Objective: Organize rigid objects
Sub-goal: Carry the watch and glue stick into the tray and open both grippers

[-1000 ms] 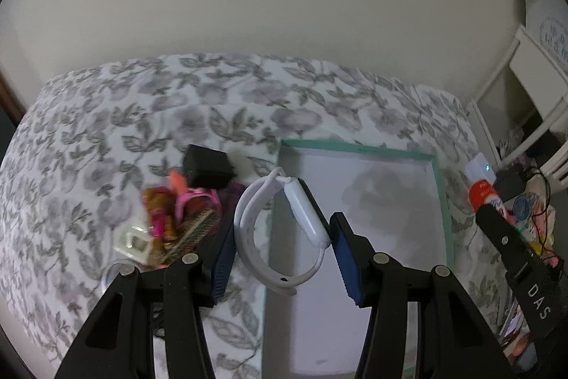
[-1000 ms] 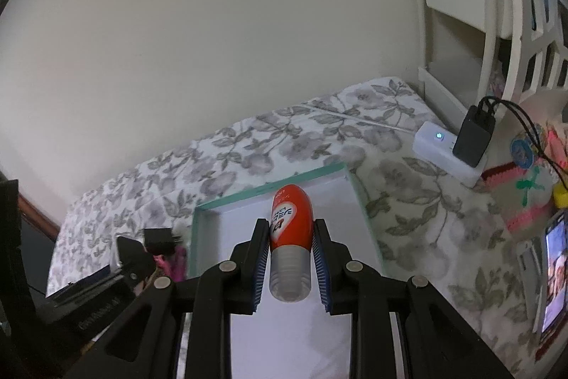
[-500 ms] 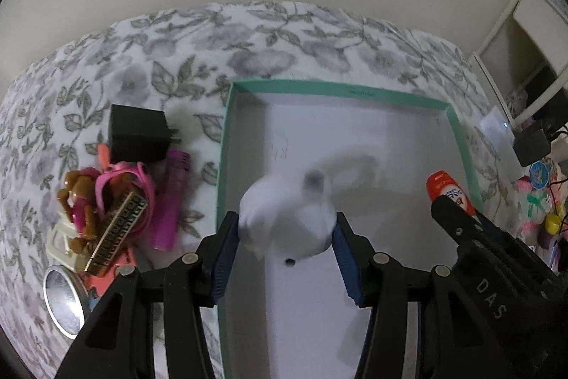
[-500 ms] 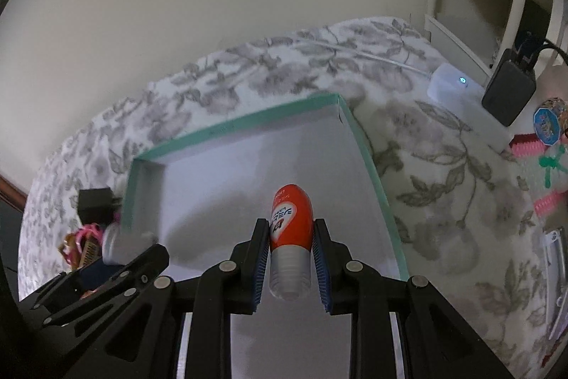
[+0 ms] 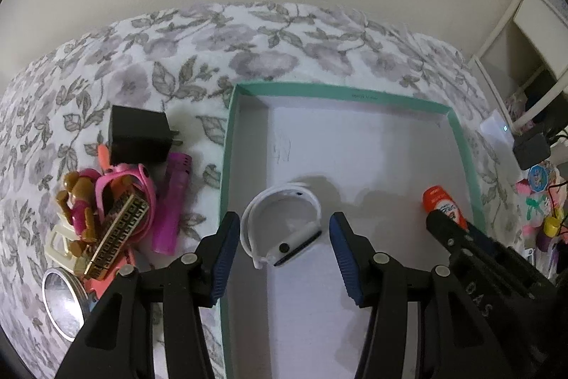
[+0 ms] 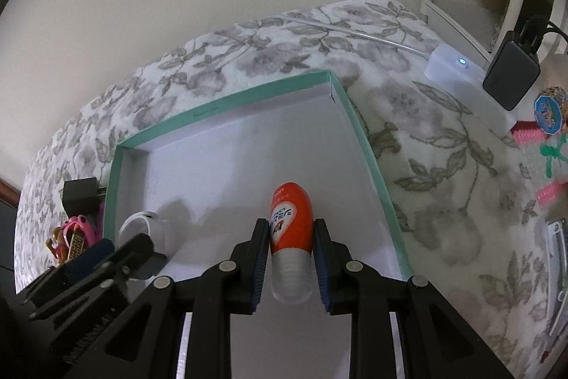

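Floral bedspread [image 5: 269,59] carries the teal-rimmed box [image 5: 227,166]; my left claw [image 5: 280,244] stands spread over the white watch [image 5: 284,222], which lies loose on the box floor. My right claw [image 6: 287,258] pinches the orange bottle [image 6: 291,215] just below its clear cap. I judge the bottle light, stiff and slick, best gripped mid-body.

White watch [image 5: 284,226] in teal-rimmed tray [image 5: 355,94]; orange tube [image 6: 291,219]; grey floral cloth [image 5: 177,59]; black charger [image 5: 138,139], centre left.
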